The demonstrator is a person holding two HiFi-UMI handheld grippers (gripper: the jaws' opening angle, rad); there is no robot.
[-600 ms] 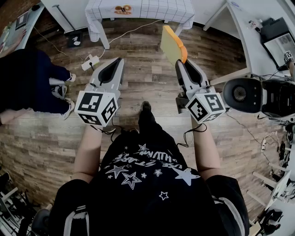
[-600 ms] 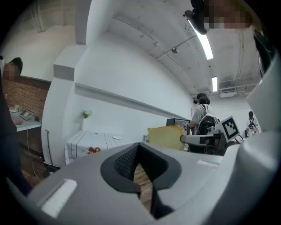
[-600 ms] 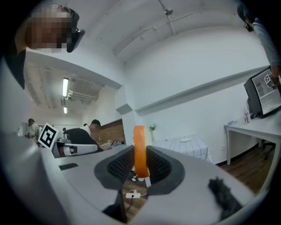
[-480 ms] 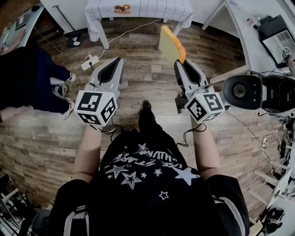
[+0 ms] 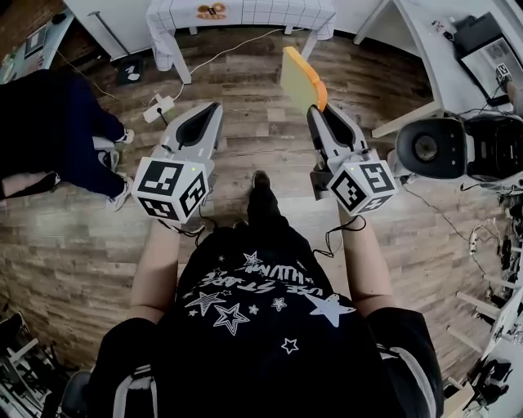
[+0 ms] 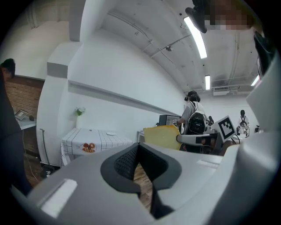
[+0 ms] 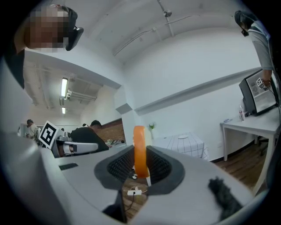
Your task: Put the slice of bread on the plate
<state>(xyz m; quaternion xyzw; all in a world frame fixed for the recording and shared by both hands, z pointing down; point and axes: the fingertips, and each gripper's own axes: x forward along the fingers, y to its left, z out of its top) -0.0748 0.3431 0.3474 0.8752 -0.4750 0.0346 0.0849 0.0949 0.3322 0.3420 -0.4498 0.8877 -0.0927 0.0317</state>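
Left gripper (image 5: 212,108): middle left of the frame, over the floor; fingers closed, nothing between them.
Worktop (image 5: 245,15): checked cloth, now higher against the top edge than half a second ago.
Plate (image 6: 111,133): small and white, on that worktop, well apart from the bread.
Bread (image 5: 299,77): upper middle, standing on edge.
Right gripper (image 5: 319,112): fingers clamp the bread's lower end, grip unchanged.
Meaning: still carrying; placing not begun.

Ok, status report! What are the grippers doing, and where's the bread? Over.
Right hand-held gripper shut on slice of bread, upright, over floor. Left hand-held gripper shut, empty. Bread not yet plated. Checked table ahead.
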